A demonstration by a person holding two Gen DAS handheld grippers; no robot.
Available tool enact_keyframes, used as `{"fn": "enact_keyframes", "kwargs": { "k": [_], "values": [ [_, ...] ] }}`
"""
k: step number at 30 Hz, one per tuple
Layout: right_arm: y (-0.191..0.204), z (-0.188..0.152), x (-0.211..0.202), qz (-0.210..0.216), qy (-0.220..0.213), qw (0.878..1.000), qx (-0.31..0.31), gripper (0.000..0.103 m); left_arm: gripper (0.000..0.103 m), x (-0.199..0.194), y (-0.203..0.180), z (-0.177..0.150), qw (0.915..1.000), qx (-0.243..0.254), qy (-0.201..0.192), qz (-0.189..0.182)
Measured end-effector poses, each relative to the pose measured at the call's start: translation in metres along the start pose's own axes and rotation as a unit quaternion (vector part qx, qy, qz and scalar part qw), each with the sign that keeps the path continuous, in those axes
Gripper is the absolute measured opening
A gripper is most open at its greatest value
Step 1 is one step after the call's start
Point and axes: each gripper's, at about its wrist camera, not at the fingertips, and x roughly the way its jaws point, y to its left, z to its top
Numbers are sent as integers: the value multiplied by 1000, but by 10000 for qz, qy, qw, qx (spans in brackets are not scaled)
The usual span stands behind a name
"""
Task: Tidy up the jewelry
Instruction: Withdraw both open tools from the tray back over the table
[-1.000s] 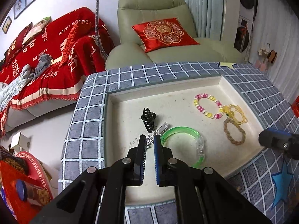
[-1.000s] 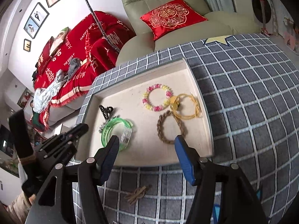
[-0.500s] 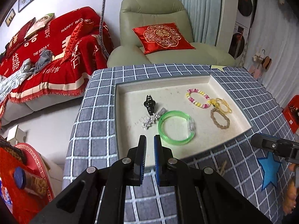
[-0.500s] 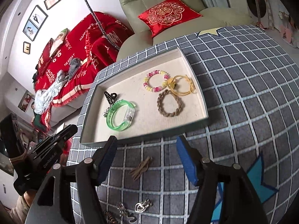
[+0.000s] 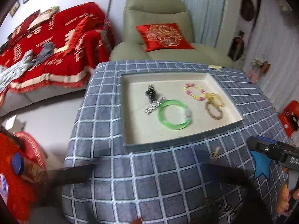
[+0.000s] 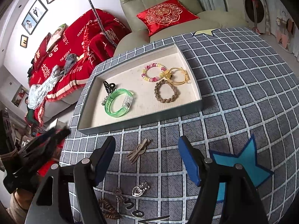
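A shallow tray (image 6: 194, 103) (image 5: 127, 145) on the checked tablecloth holds a green bangle (image 6: 118, 103) (image 5: 173, 114), a black claw clip (image 6: 108, 86) (image 5: 150, 93), a silver piece (image 5: 152, 108), a pink-yellow bead bracelet (image 6: 152, 72) (image 5: 194, 91), a yellow cord bracelet (image 6: 179, 75) and a brown braided band (image 6: 165, 91) (image 5: 214, 112). My right gripper (image 6: 146, 160) is open, over a tan hair clip (image 6: 139, 150) (image 5: 214, 152) on the cloth. A heart charm (image 6: 139, 189) and a brown coil (image 6: 108, 208) lie nearer. My left gripper (image 5: 153, 169) is a motion blur, jaws spread wide; it also shows in the right wrist view (image 6: 46, 141).
A blue star patch (image 6: 237, 164) lies on the cloth at the right. A green armchair with a red cushion (image 6: 164, 14) stands behind the table, a red-covered sofa (image 6: 74, 43) to the left. The table's left edge drops to the floor.
Both grippers have pulled back from the tray toward the near side of the table. My left gripper, shut before, has opened wide. The tan clip and small charms have come into the right view.
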Motion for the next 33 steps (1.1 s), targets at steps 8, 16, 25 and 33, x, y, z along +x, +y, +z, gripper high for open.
{"fn": "enact_keyframes", "kwargs": {
  "k": [8,16,25,33],
  "values": [
    [-1,-16,-12,-72,-59,9999,83,86,103,-6,8,-20,10000,9,-60,-45],
    [5,-33,-21,-159,-45,9999,-49,88,103,-16,12,-54,9998,170,62,72],
    [3,-57,-7,-431,554,9974,-170,88,103,-17,14,-86,9992,143,378,-17],
    [3,-67,9,-595,782,9951,-89,88,103,-24,-4,-110,9964,235,635,-519]
  ]
}}
